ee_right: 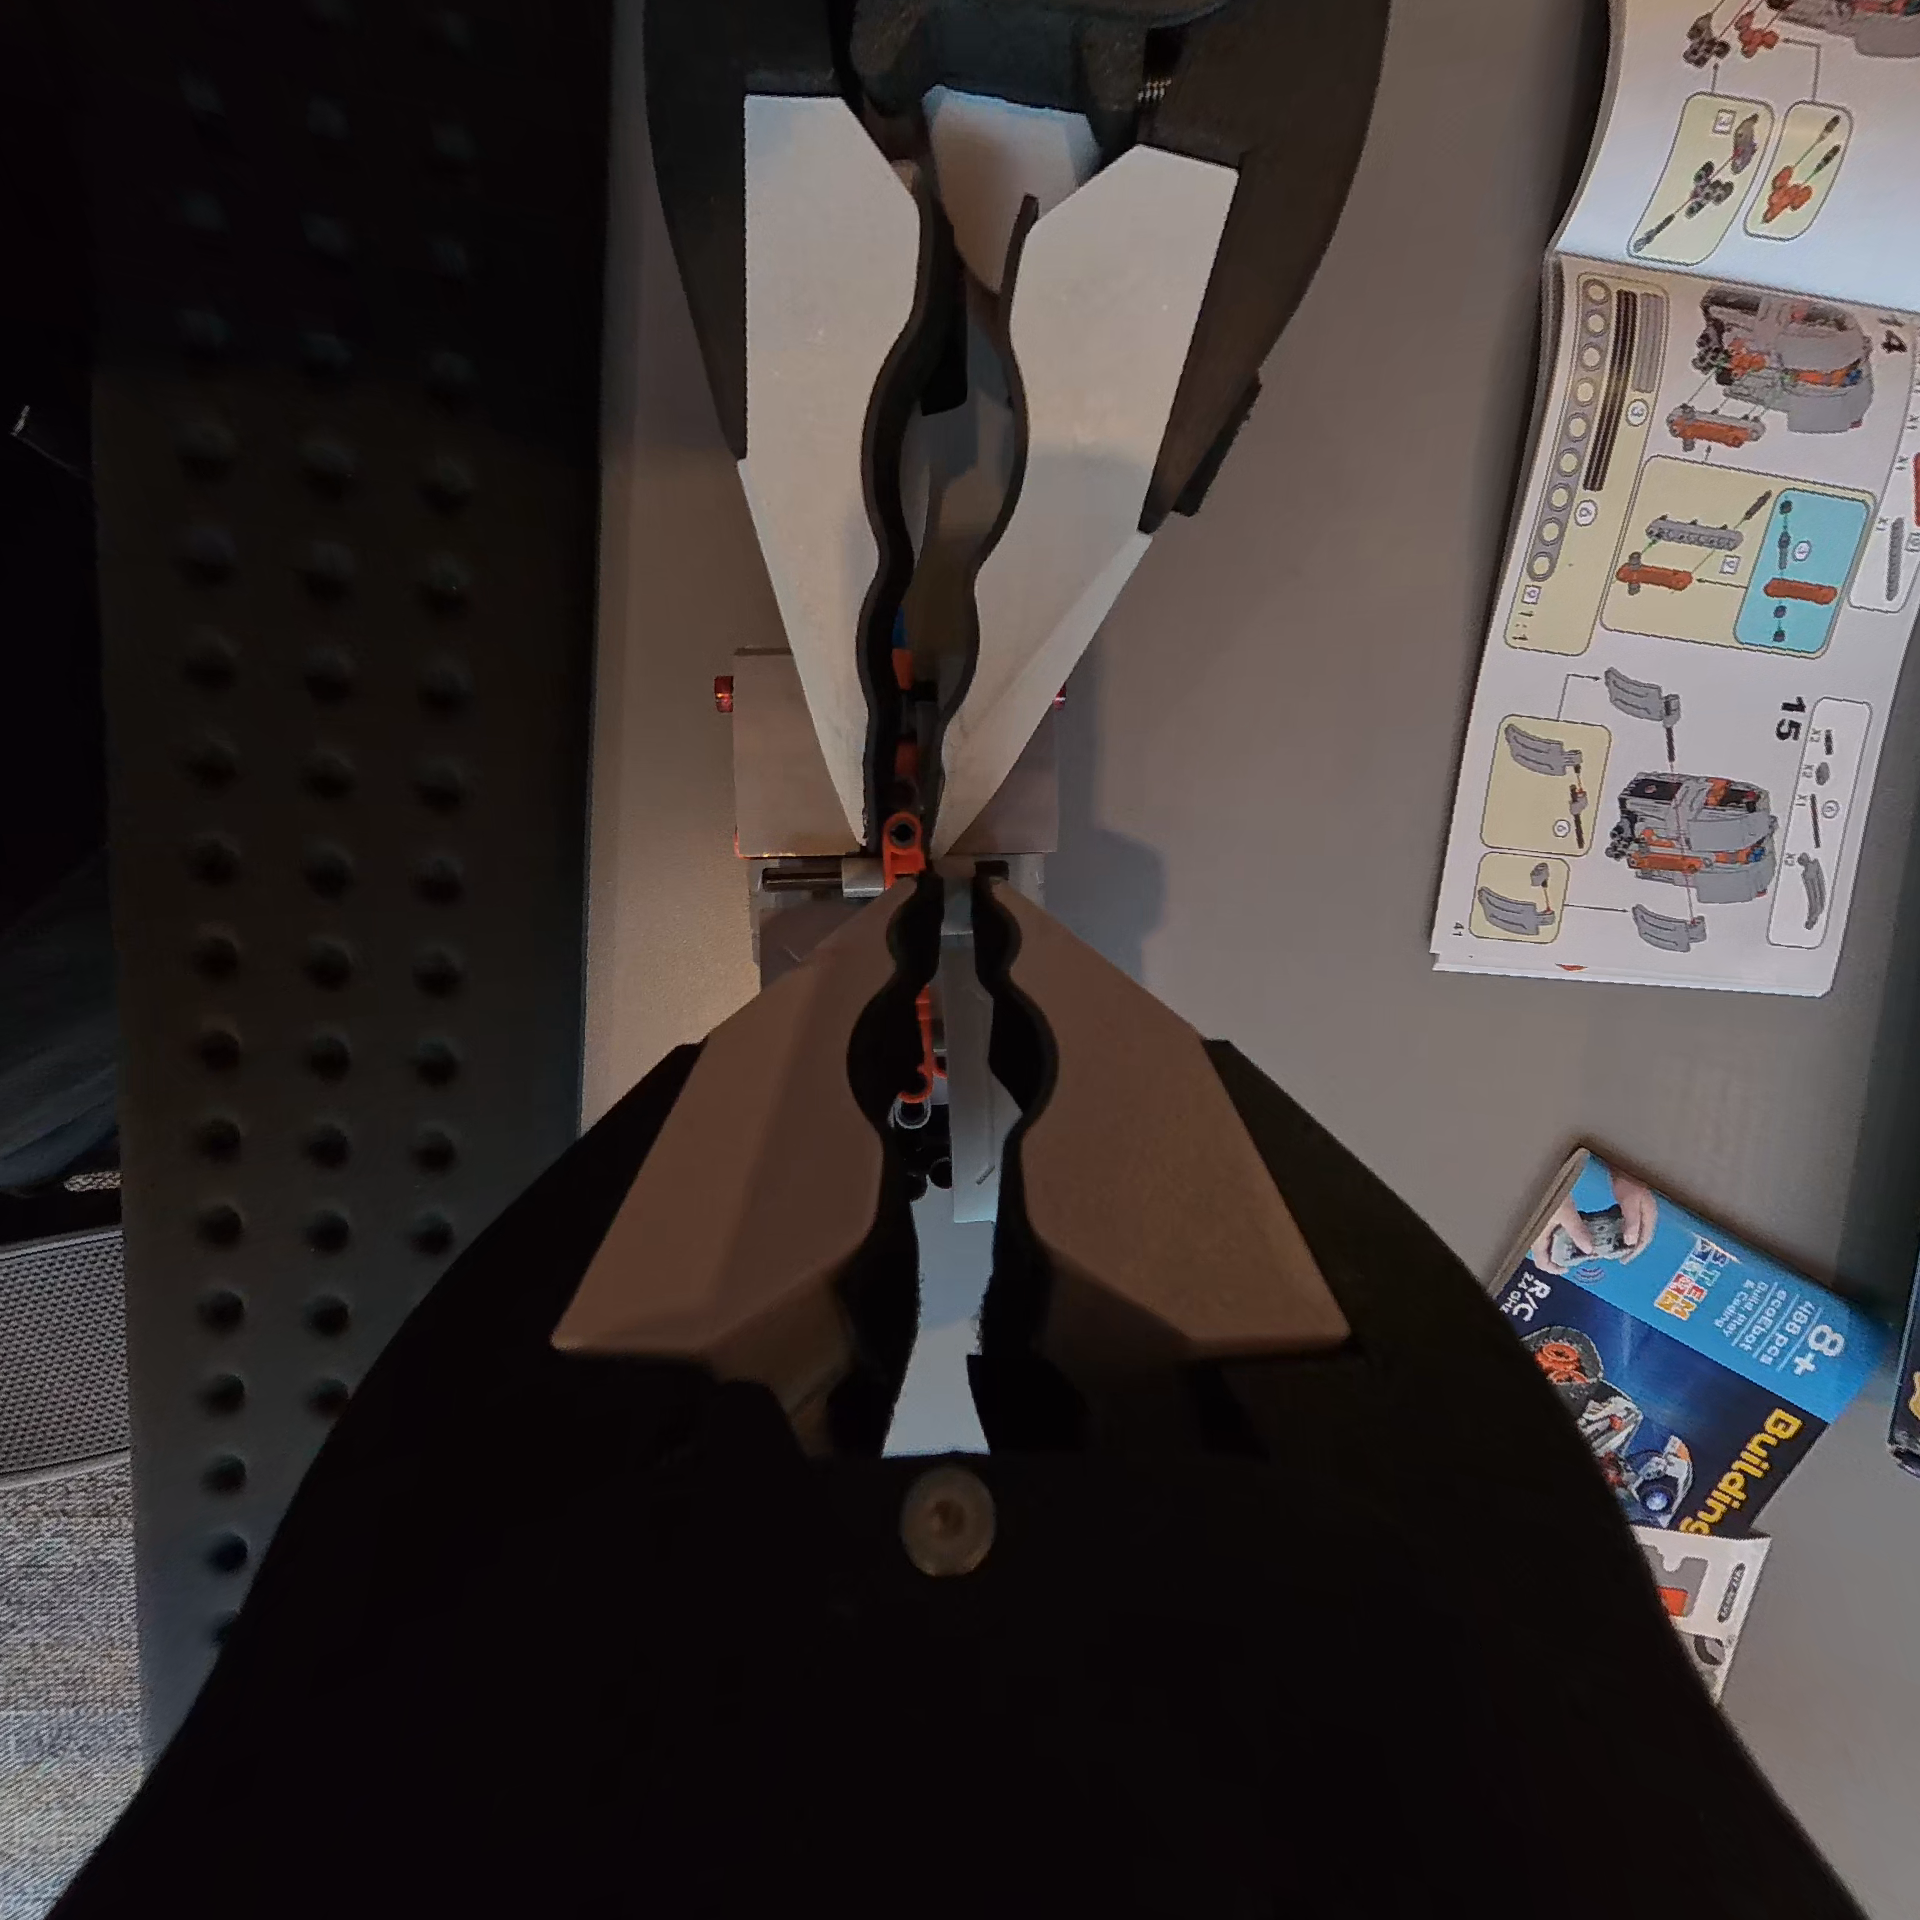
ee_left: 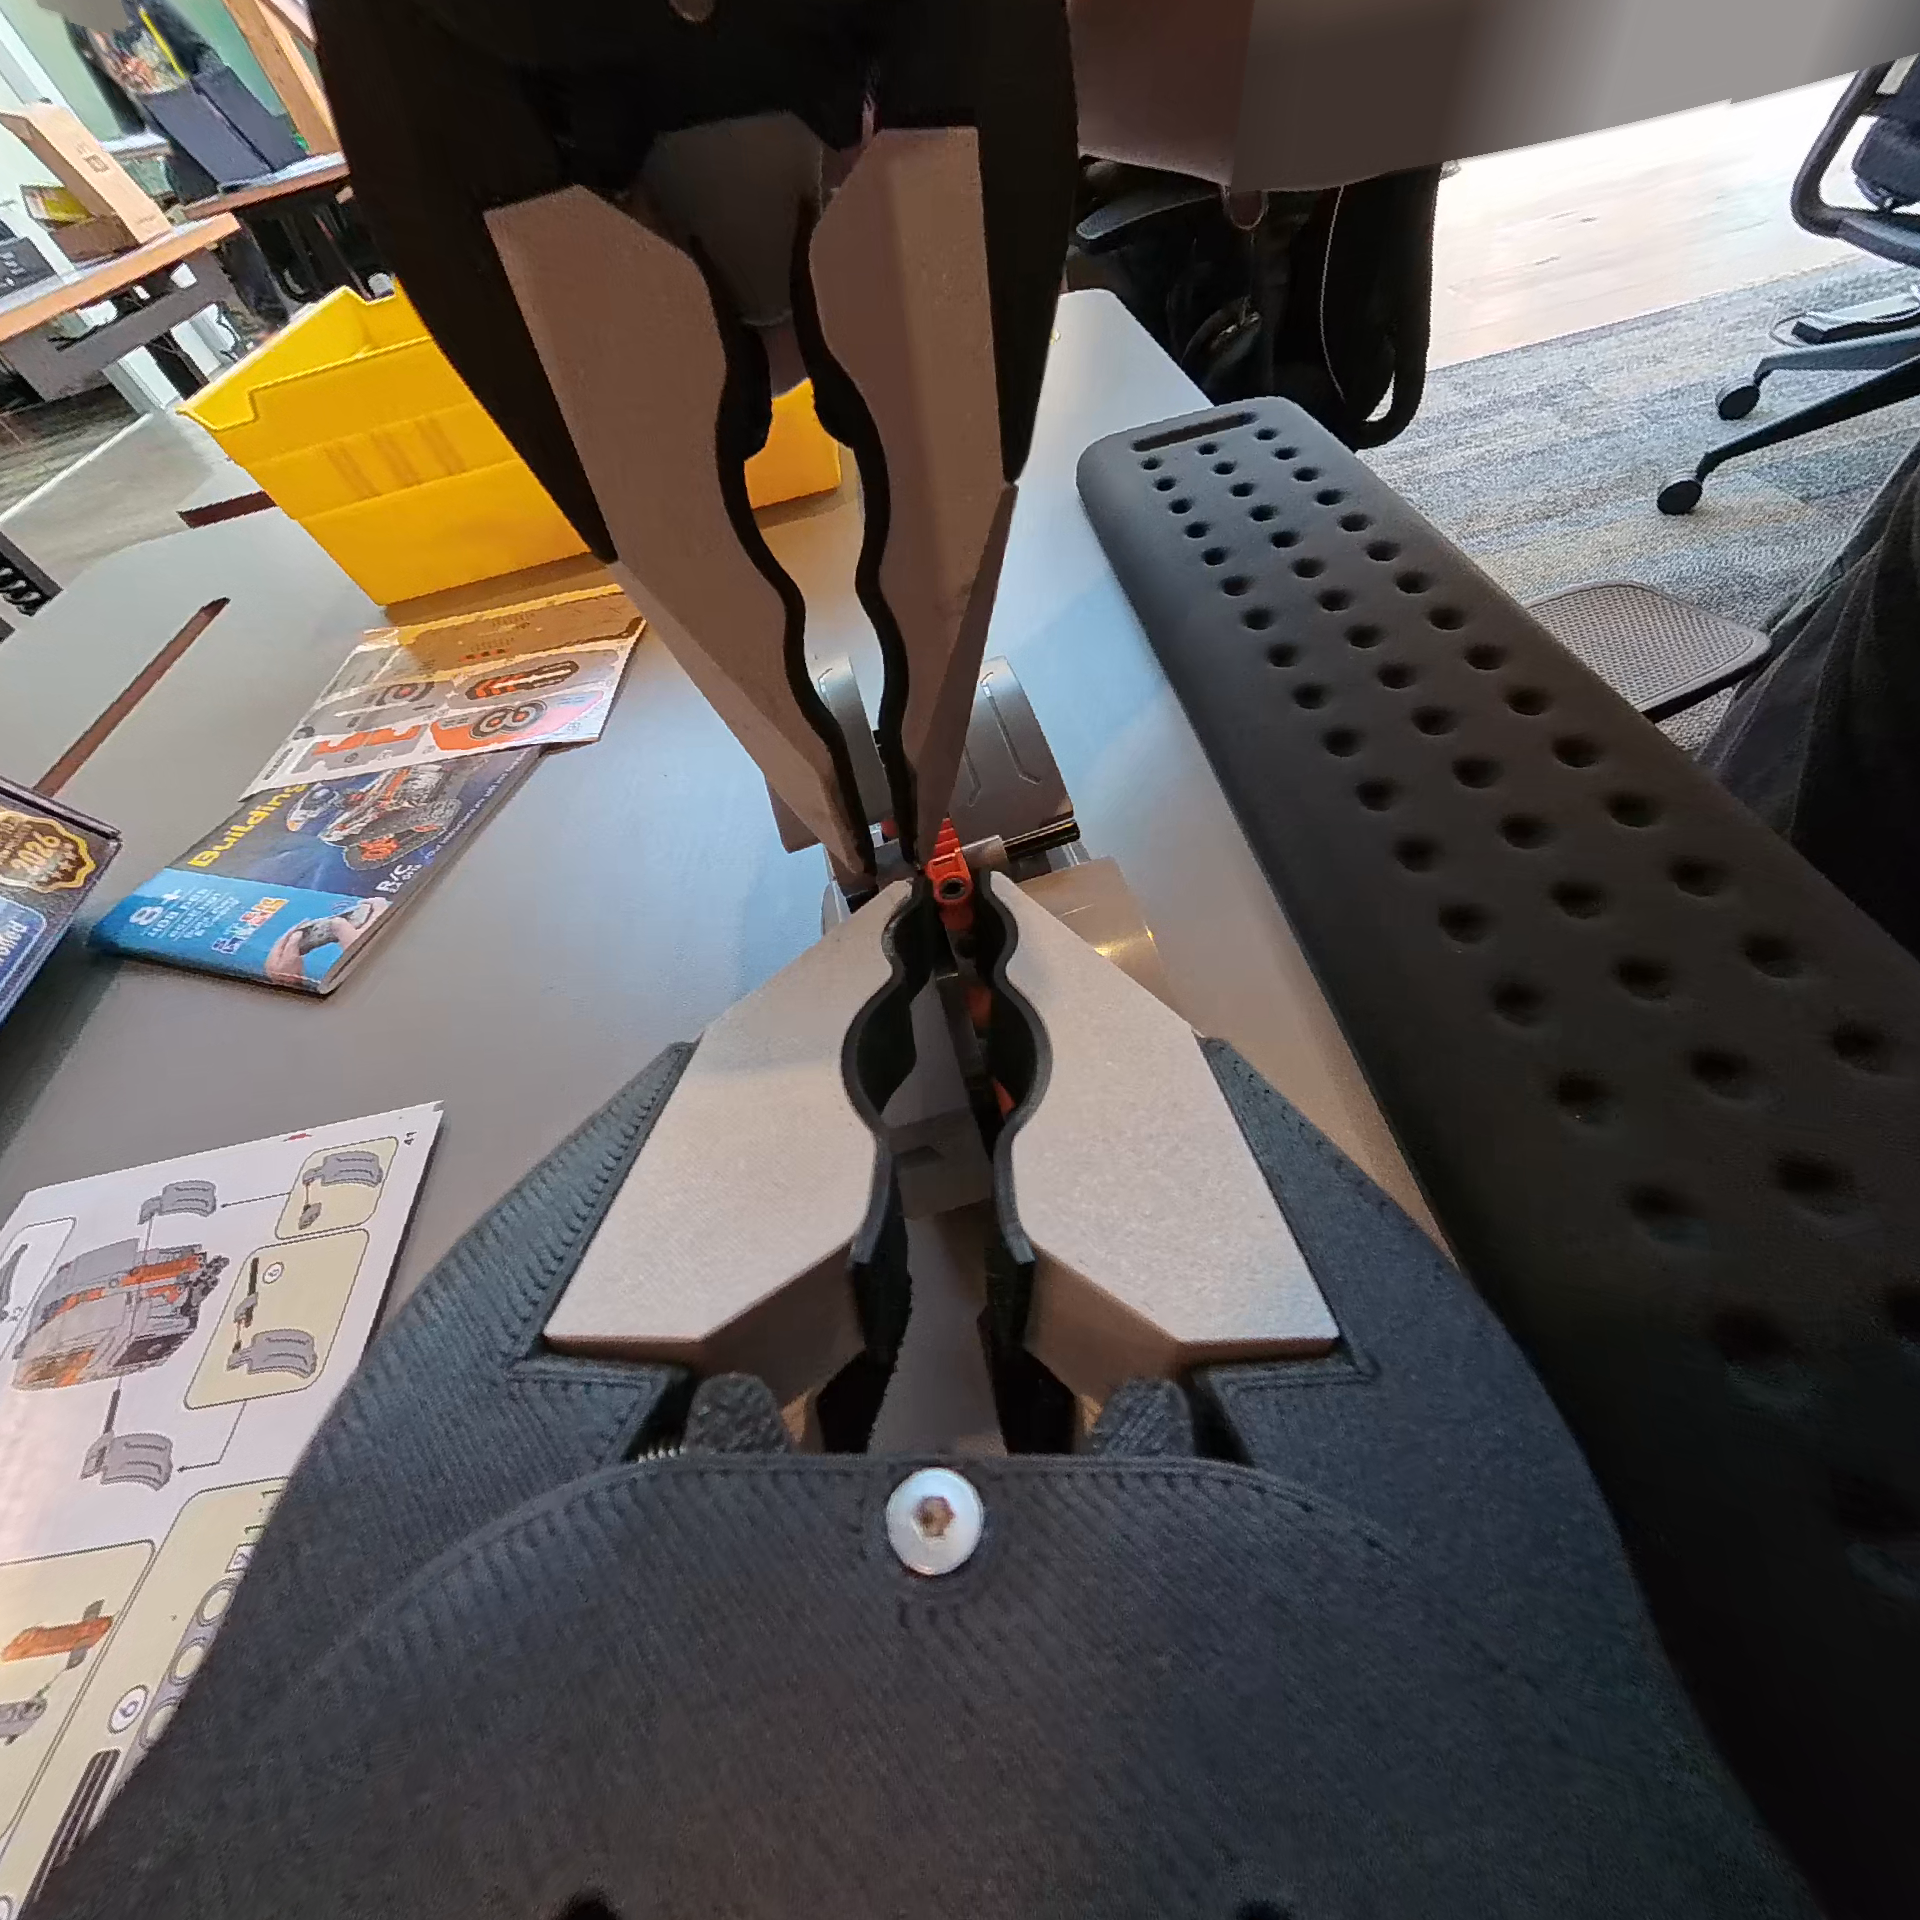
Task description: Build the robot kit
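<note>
A small grey block model (ee_left: 1023, 769) with an orange connector (ee_left: 951, 883) stands on the grey table (ee_left: 571, 935). My left gripper (ee_left: 940, 891) reaches in from the near side and is shut on the model's orange and black beam. My right gripper (ee_left: 888, 860) comes from the opposite side, tip to tip with the left, and is shut on a grey part of the model. In the right wrist view the right gripper (ee_right: 948, 883) is at the bottom and the left gripper (ee_right: 902, 826) at the top. The orange connector (ee_right: 902, 836) sits between their tips over the model (ee_right: 779, 769). Most of the model is hidden.
A long black perforated pad (ee_left: 1455, 779) lies along the table edge beside the model (ee_right: 312, 831). An open instruction booklet (ee_right: 1683, 623), a blue booklet (ee_right: 1683, 1371), a sticker sheet (ee_left: 468, 686) and a yellow bin (ee_left: 416, 468) lie on the other side. An office chair (ee_left: 1849, 208) stands beyond. Both grippers' tips are close together, under 4 cm apart.
</note>
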Action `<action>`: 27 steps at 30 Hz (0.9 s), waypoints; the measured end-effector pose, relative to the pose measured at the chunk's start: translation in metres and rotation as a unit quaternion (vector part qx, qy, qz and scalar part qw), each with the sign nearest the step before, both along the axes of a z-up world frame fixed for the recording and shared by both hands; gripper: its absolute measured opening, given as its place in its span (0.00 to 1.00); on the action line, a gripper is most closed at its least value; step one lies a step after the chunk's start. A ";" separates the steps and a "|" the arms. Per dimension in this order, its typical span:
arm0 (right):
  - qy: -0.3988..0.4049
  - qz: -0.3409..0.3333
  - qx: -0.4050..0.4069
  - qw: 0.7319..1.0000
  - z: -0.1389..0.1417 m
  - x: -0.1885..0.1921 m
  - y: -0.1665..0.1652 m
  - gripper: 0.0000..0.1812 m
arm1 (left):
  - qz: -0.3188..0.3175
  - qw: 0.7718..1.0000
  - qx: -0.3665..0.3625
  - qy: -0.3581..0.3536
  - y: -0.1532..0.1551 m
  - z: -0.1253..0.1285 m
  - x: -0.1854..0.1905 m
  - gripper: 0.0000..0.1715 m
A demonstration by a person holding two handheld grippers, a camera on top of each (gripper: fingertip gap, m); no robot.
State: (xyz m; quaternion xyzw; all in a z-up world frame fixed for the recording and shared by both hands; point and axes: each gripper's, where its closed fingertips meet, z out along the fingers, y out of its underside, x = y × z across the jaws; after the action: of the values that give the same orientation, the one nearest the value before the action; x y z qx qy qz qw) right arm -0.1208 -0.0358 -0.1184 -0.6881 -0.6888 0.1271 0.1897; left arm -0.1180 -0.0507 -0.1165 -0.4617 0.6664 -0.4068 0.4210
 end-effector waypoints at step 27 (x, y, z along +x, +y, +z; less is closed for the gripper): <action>-0.051 0.031 -0.026 0.998 -0.002 -0.001 0.003 0.03 | -0.003 1.000 -0.015 0.003 0.001 0.000 0.000 0.03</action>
State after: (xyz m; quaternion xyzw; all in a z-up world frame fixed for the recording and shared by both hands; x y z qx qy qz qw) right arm -0.1220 -0.0324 -0.1204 -0.6768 -0.7150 0.1151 0.1321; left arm -0.1182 -0.0493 -0.1166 -0.4668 0.6632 -0.4166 0.4108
